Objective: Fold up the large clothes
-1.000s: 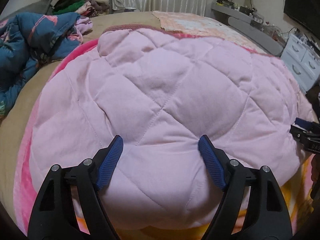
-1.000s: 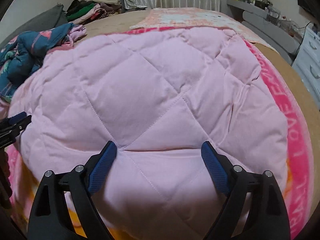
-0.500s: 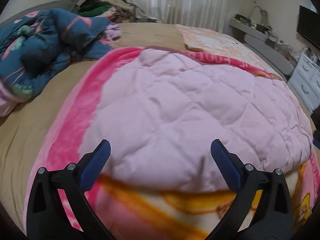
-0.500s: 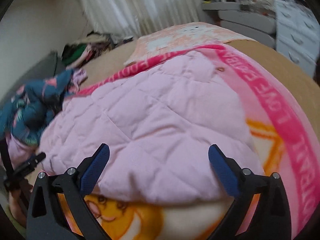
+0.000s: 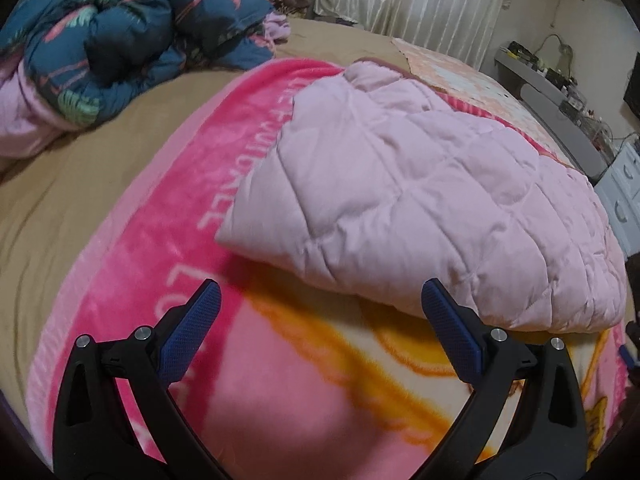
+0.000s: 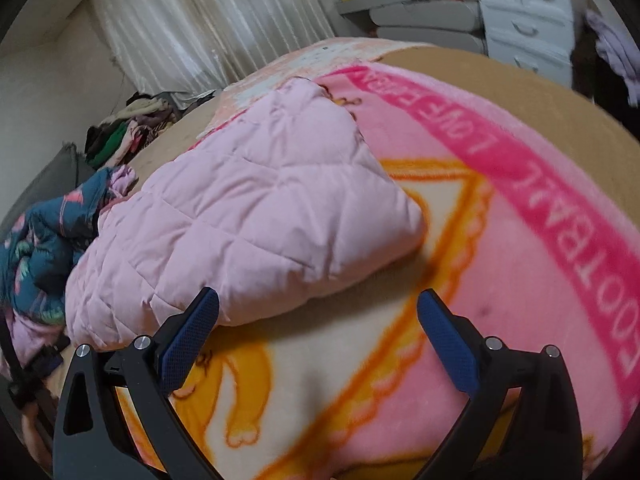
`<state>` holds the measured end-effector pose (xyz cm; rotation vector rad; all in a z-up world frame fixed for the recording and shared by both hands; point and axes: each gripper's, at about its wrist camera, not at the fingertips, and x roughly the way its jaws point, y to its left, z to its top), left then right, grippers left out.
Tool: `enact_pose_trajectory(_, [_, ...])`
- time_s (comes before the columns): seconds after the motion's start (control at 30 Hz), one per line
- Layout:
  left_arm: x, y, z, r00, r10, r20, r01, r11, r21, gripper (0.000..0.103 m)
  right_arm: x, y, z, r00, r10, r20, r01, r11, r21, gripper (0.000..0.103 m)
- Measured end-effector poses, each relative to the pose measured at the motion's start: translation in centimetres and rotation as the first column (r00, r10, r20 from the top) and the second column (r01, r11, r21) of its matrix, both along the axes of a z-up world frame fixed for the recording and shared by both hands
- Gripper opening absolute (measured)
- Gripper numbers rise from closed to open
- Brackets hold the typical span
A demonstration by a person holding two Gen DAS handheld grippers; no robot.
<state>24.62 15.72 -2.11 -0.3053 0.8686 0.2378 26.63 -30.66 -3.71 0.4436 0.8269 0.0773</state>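
Both tongs, left tongs (image 5: pixel 320 334) and right tongs (image 6: pixel 318 330), gape wide and hold nothing, hovering just off the near edge of the pink quilted garment (image 5: pixel 420 200), which lies folded on the pink blanket (image 5: pixel 168 240). I judge 1 fold done; next I need its edge regripped.

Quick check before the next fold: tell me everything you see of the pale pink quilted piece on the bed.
The quilted piece is pale pink, puffy, stitched in a diamond pattern, and looks like soft padded fabric. It lies folded into a thick, roughly rectangular bundle with rounded, creased edges, flat on the bright pink printed blanket, whose border shows around its sides. Both tongs are open and clear of it; the right tongs hang before its near edge. Nothing lies on top of it.
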Motion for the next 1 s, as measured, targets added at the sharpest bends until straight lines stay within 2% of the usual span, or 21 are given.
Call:
enact_pose_trajectory(0.07, [0.1, 0.2, -0.6, 1.0, -0.001, -0.008, 0.001, 0.998, -0.061, 0.094, 0.1, -0.2, -0.8, 1.0, -0.018, -0.024, 0.019, 0.998, 0.056, 0.099])
enact_pose_trajectory(0.1, [0.3, 0.5, -1.2, 1.0, -0.004, -0.01, 0.002, 0.992, -0.128, 0.094, 0.3, -0.3, -1.1, 0.999, -0.023, -0.035, 0.026, 0.996, 0.08, 0.099])
enact_pose_trajectory(0.17, [0.6, 0.9, -1.8, 1.0, 0.006, -0.009, -0.007, 0.983, -0.185, 0.094, 0.7, -0.3, -1.7, 0.997, -0.041, -0.058, 0.049, 0.991, 0.128, 0.099])
enact_pose_trajectory(0.27, [1.5, 1.5, -2.6, 0.999, 0.034, 0.001, -0.032, 0.949, -0.314, 0.094, 1.5, -0.1, -2.6, 0.995, -0.059, -0.08, 0.073, 0.98, 0.184, 0.099])
enact_pose_trajectory(0.37, [2.6, 2.2, -3.1, 0.997, 0.072, 0.006, -0.064, 0.914, -0.401, 0.094, 2.6, 0.3, -3.2, 0.992, -0.077, -0.096, 0.097, 0.97, 0.222, 0.099])
enact_pose_trajectory(0.5, [4.2, 2.9, -3.7, 0.991, 0.132, 0.004, -0.117, 0.896, -0.428, 0.094, 4.1, 0.6, -3.7, 0.991, -0.089, -0.097, 0.11, 0.962, 0.251, 0.099])
enact_pose_trajectory(0.8, [7.4, 4.1, -6.0, 0.975, 0.223, -0.008, -0.195, 0.835, -0.515, 0.095, 7.6, 0.7, -5.1, 0.992, -0.095, -0.081, 0.115, 0.945, 0.305, 0.099])
enact_pose_trajectory(0.9, [7.9, 3.9, -6.2, 0.974, 0.227, 0.014, -0.188, 0.835, -0.517, 0.095, 8.5, 0.7, -5.7, 0.993, -0.1, -0.056, 0.112, 0.94, 0.321, 0.097])
enact_pose_trajectory(0.97, [7.9, 3.6, -6.2, 0.974, 0.226, 0.034, -0.178, 0.843, -0.508, 0.094, 8.9, 0.8, -5.8, 0.995, -0.095, -0.033, 0.101, 0.942, 0.32, 0.09])
enact_pose_trajectory(1.0, [7.9, 3.3, -6.0, 0.975, 0.217, 0.053, -0.163, 0.853, -0.495, 0.088, 9.2, 1.0, -5.8, 0.995, -0.092, -0.026, 0.096, 0.943, 0.318, 0.083])
